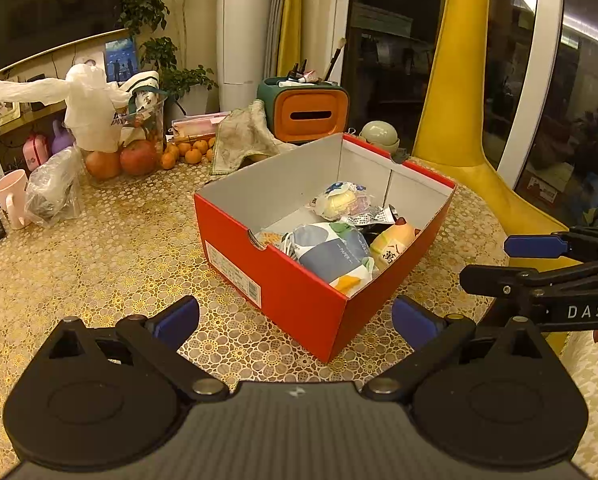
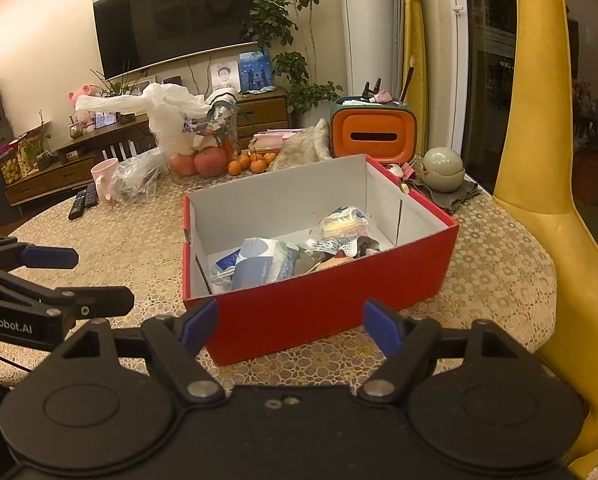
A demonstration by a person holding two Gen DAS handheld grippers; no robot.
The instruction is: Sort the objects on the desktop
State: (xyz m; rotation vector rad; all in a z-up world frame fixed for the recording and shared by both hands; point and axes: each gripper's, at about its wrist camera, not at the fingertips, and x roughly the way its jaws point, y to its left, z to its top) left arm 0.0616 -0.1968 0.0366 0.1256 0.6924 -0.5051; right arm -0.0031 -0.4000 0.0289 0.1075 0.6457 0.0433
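A red cardboard box (image 1: 291, 296) (image 2: 319, 312) with a white inside stands on the round table. It holds several packets: a blue-grey tissue pack (image 1: 331, 252) (image 2: 259, 268), a yellow snack in clear wrap (image 1: 339, 200) (image 2: 341, 222) and a peach-coloured toy (image 1: 393, 242). My left gripper (image 1: 295, 320) hovers open in front of the box's near corner, holding nothing. My right gripper (image 2: 291, 326) is open too, just before the box's near wall, empty. Each gripper shows at the side of the other's view.
An orange and green tissue holder (image 1: 305, 114) (image 2: 373, 132), a green ball-shaped jar (image 2: 443, 168), a cloth (image 1: 245, 136), a glass bowl of fruit (image 1: 135, 152), a plastic bag (image 1: 53, 188), a pink mug (image 2: 105, 176) and remotes (image 2: 83, 202) ring the table's far side. A yellow chair (image 2: 539, 160) stands at right.
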